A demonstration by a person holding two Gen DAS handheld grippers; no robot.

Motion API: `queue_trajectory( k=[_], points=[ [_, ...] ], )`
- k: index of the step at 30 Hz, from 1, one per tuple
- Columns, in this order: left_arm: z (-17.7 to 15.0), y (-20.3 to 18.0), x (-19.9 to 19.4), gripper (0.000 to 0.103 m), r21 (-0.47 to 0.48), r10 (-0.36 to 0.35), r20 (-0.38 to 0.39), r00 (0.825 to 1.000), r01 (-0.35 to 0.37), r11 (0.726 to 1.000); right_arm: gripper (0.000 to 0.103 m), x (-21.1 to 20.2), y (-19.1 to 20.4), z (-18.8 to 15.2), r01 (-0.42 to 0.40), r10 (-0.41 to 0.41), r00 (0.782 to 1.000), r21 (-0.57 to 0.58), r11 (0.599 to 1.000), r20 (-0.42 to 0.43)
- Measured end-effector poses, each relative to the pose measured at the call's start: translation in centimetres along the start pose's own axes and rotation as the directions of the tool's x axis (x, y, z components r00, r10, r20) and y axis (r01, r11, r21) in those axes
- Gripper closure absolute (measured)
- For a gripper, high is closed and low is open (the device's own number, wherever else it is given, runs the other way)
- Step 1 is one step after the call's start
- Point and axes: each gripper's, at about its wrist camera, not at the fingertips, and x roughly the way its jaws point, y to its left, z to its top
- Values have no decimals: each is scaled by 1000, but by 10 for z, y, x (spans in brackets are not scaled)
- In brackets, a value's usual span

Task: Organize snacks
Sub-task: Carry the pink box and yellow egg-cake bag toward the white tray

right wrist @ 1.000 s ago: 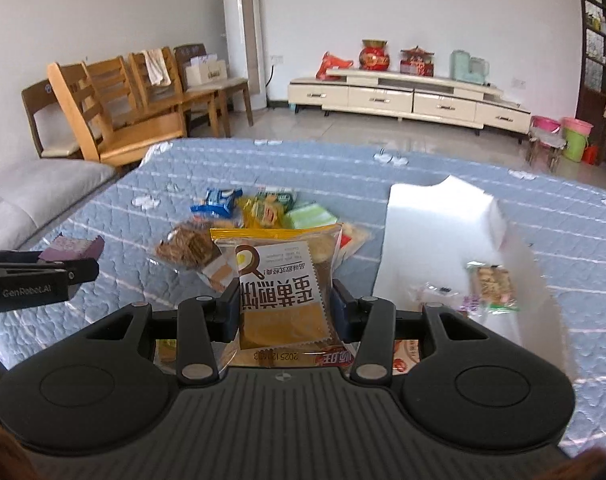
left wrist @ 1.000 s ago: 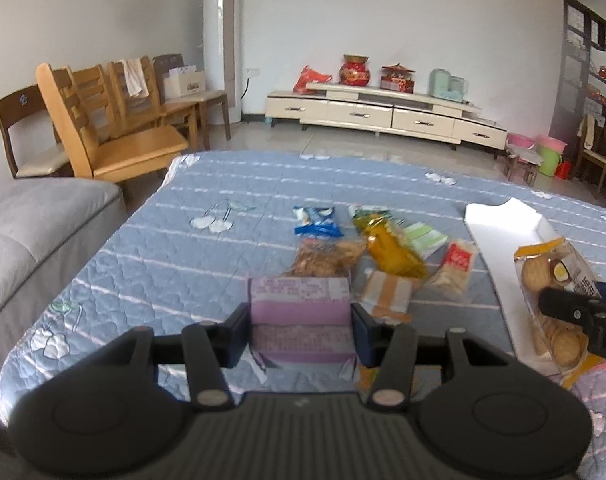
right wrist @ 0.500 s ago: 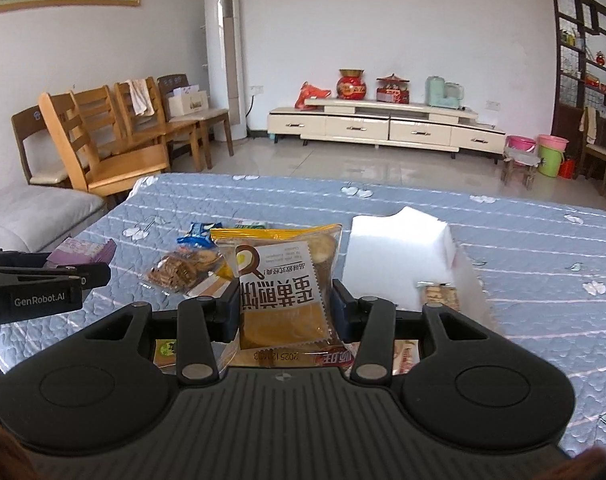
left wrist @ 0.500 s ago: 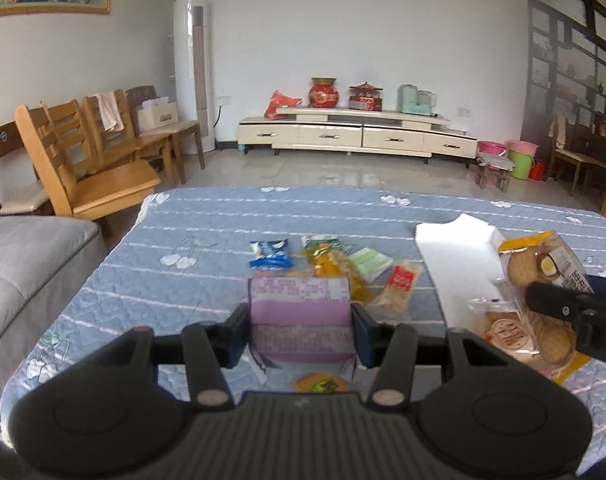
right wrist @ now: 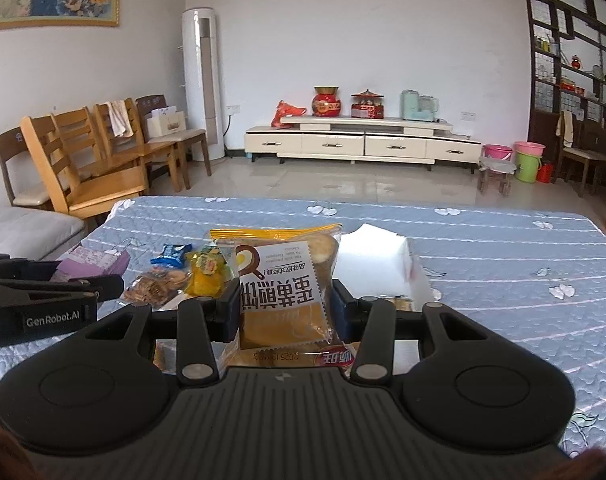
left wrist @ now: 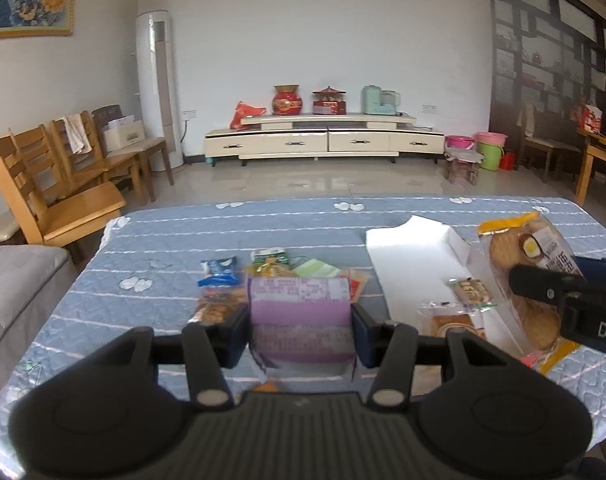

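My left gripper (left wrist: pixel 299 328) is shut on a purple snack pack (left wrist: pixel 299 316), held above the blue quilted table (left wrist: pixel 163 240). The right gripper (right wrist: pixel 285 312) is shut on a yellow and white biscuit bag (right wrist: pixel 281 280), also lifted; from the left wrist camera that bag (left wrist: pixel 523 264) hangs at the right, over the white tray (left wrist: pixel 415 252). In the right wrist view the purple pack (right wrist: pixel 91 262) shows at the left in the other gripper. Loose snacks stay on the table: a blue pack (left wrist: pixel 219 270), a brown biscuit pack (right wrist: pixel 155 286) and a yellow pack (right wrist: pixel 205 276).
Two small snack packs (left wrist: pixel 469 290) lie in the white tray, whose far wall (right wrist: pixel 375 244) stands up behind the held bag. A grey sofa (left wrist: pixel 11 292) borders the table's left side, with wooden chairs (left wrist: pixel 63 192) beyond. A TV cabinet (left wrist: pixel 323 140) stands against the back wall.
Both grippers have risen and drawn back with their packs still gripped, so the table and snacks look lower and farther away. The biscuit bag now hangs over the tray's near end.
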Motion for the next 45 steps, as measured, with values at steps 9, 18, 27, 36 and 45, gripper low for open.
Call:
queue_trajectory(
  k=[9, 18, 27, 36, 45],
  points=[
    [6, -22, 6, 52, 28, -34, 1, 999, 34, 999, 48, -6, -14, -3, 33, -34, 999, 25, 999, 11],
    [12, -40, 14, 52, 48, -63, -4, 998, 63, 997, 48, -5, -28, -5, 79, -79, 997, 55, 995, 11],
    [20, -57, 26, 52, 56, -90, -8, 996, 91, 994, 48, 1, -42, 0, 129, -130, 991, 77, 989, 11],
    [28, -75, 38, 52, 80, -108, -11, 994, 109, 991, 48, 16, -41, 6, 141, -142, 990, 74, 987, 8],
    [39, -92, 56, 52, 91, -121, -18, 992, 122, 988, 48, 30, -43, 7, 119, -119, 993, 75, 990, -11]
  ],
)
